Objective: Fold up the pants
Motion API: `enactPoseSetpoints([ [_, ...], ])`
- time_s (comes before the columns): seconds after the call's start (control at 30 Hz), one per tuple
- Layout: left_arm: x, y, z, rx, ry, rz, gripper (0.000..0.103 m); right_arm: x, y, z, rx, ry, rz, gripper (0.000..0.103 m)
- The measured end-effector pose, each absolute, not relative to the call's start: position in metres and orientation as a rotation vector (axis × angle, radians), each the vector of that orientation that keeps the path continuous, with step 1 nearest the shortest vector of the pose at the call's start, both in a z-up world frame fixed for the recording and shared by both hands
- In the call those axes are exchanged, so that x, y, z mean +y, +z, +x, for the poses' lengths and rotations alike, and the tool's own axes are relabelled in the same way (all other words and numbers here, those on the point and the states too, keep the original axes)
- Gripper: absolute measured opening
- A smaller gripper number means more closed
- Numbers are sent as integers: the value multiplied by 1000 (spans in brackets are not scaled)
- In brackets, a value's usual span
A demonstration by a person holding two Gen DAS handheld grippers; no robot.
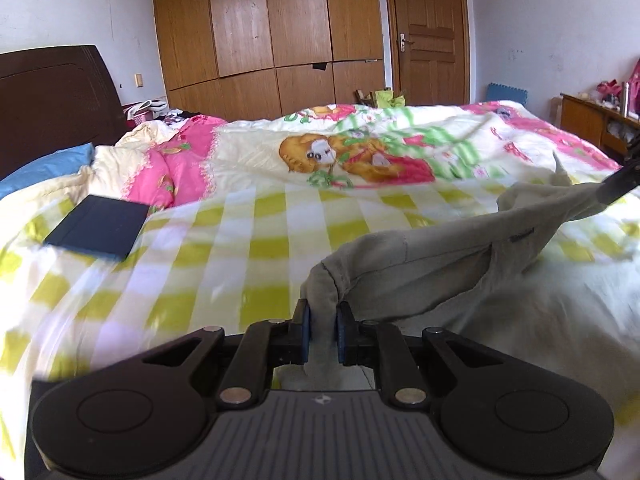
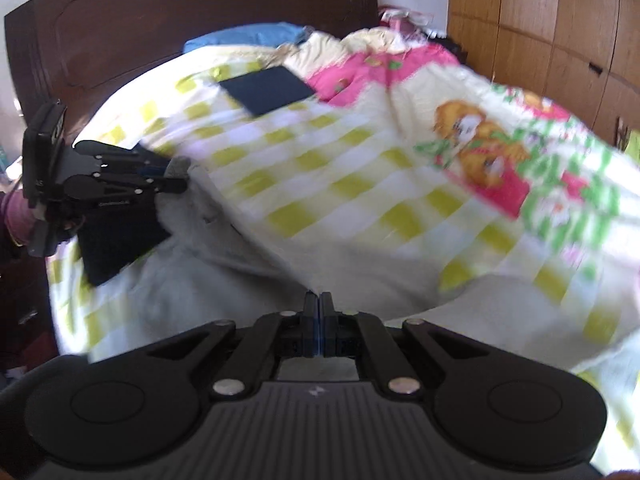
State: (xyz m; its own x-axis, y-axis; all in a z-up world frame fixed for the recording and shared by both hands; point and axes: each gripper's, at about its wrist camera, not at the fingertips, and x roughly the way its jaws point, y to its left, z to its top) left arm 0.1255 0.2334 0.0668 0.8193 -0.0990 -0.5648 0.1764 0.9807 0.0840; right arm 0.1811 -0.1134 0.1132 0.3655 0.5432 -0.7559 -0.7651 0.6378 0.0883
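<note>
- The left gripper (image 1: 323, 316) is seen closed on a bunched fold of the grey pants (image 1: 432, 256); the cloth is pinched between the blue pads (image 1: 305, 322) and rises out of the gap.
- The right gripper (image 2: 319, 300) is seen with its jaws pressed together; in its own view grey cloth lies directly ahead of the tips, but the pinch itself is blurred. In the left wrist view, a dark tip at 3 o'clock (image 1: 618, 184) is seen holding the far end of the same garment.
- The pants are found lifted and stretched between the two grippers, hanging as a sagging band above the bedspread (image 1: 224, 240). In the left wrist view they run from 6 o'clock toward 3 o'clock. In the right wrist view (image 2: 240, 256) they run from 6 o'clock toward 9 o'clock, where the left gripper (image 2: 176, 178) is seen clamped on them.
- A sleeve (image 2: 18, 212) is noted behind the left gripper at 9 o'clock.
- The bedspread is checked yellow and white, with a cartoon bear print (image 1: 320, 156) at 12 o'clock.
- A dark flat case (image 1: 98, 226) is recorded lying on the bedspread at 9 o'clock, well apart from the pants.
- A second dark flat item (image 2: 120, 240) is noted beneath the left gripper in the right wrist view.
- A blue pillow (image 1: 44, 168) and a dark headboard (image 1: 52, 92) are observed at 10 o'clock; a wooden wardrobe (image 1: 272, 32) stands at 12 o'clock.
</note>
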Motion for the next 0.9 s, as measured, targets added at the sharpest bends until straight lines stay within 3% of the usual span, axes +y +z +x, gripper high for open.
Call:
enactPoseSetpoints([
  [0.1, 232, 41, 91, 637, -102, 119, 28, -106, 65, 143, 983, 854, -246, 1],
  [0.23, 229, 9, 68, 681, -58, 123, 28, -85, 17, 101, 1026, 816, -378, 1],
  [0.47, 200, -1, 56, 591, -31, 437, 30, -76, 46, 103, 935, 750, -411, 1],
  [0.67, 214, 49, 81, 441, -36, 443, 29, -75, 99, 108, 789, 690, -404, 1],
  [0.77, 229, 48, 68, 458, -42, 422, 29, -65, 70, 96, 834, 719, -485, 1],
  [0.9, 230, -4, 39, 610, -24, 453, 32, -45, 13, 87, 964, 726, -526, 8],
])
